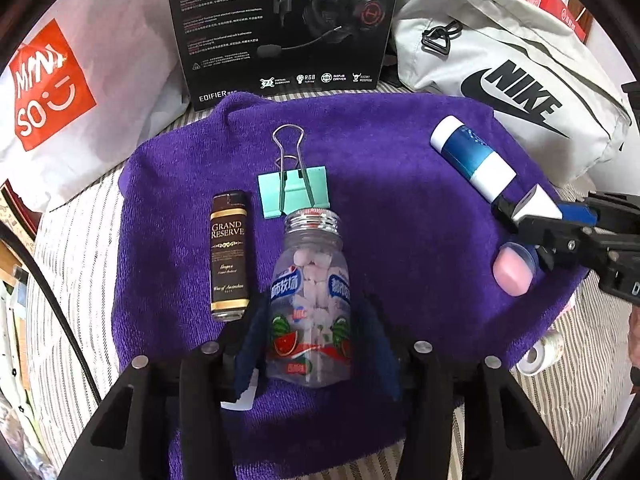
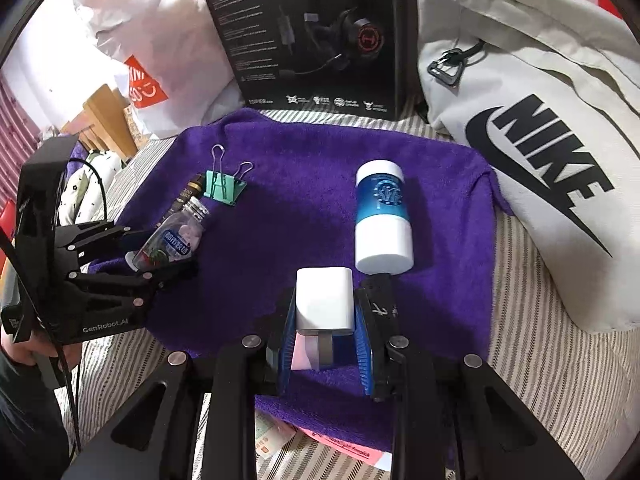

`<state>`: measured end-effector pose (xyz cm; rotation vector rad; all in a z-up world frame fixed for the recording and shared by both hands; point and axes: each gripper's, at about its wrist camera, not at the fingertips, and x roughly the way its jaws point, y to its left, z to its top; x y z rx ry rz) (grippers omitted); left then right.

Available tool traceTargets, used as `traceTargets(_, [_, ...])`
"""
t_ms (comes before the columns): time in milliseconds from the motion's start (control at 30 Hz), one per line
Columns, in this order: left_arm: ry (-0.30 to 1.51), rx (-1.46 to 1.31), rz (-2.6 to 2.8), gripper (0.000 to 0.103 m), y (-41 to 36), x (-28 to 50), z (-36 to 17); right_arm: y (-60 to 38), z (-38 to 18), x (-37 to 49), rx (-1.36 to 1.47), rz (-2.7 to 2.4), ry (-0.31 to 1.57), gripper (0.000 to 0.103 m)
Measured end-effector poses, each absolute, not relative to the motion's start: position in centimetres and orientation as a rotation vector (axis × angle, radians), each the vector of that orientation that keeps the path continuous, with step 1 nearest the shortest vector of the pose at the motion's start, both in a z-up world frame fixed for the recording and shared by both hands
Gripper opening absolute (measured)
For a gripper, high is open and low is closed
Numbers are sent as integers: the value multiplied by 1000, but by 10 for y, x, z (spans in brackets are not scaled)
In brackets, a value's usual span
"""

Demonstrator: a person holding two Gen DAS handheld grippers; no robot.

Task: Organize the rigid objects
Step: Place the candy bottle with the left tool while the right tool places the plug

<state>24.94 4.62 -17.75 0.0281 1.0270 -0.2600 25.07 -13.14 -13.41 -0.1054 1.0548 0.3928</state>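
The left gripper (image 1: 310, 344) is pinching the candy bottle (image 1: 310, 300) on the purple towel (image 1: 400, 208), beside the clip (image 1: 294, 194). The right gripper (image 2: 325, 332) is pinching a white charger (image 2: 324, 300) next to the blue tube (image 2: 383, 218). I think both things are being lined up, so next each needs setting down neatly.

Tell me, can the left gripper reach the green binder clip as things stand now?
Probably not yet: the left gripper is shut on the candy bottle, and that bottle lies directly before the binder clip.
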Motion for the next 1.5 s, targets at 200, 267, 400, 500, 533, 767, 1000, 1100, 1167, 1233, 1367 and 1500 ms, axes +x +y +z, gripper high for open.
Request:
traceTargets(200, [1032, 6, -269, 59, 47, 237, -174, -135, -129, 250, -106, 380, 1052, 26])
traceTargets(267, [1026, -7, -274, 63, 48, 231, -169, -132, -130, 252, -107, 384, 1055, 26])
traceTargets(400, [1007, -2, -245, 69, 54, 218, -156, -120, -137, 260, -114, 393, 1069, 26])
traceTargets(500, [992, 7, -211, 70, 65, 210, -146, -111, -145, 267, -116, 401, 1084, 26])
traceTargets(533, [985, 6, -204, 70, 71, 207, -143, -109, -149, 271, -119, 393, 1092, 26])
traceTargets(767, [983, -6, -163, 75, 99, 196, -137, -95, -163, 280, -173, 350, 1092, 26])
traceTargets(1000, [1001, -30, -154, 75, 105, 191, -140, -89, -166, 278, -232, 344, 1089, 27])
traceTargets(1100, [1004, -27, -159, 75, 104, 186, -140, -88, -167, 275, -254, 351, 1089, 32])
traceTargets(1167, [1002, -27, -156, 75, 105, 183, -139, -87, -167, 272, -265, 351, 1090, 41])
traceTargets(1233, [1000, -29, -158, 75, 105, 179, -138, -87, -165, 269, -276, 348, 1085, 47])
traceTargets(1367, [989, -32, -155, 75, 108, 173, -134, -91, -155, 260, -281, 332, 1071, 52])
traceTargets(1500, [958, -55, -142, 75, 109, 167, -125, -99, -140, 244, -286, 307, 1043, 55])
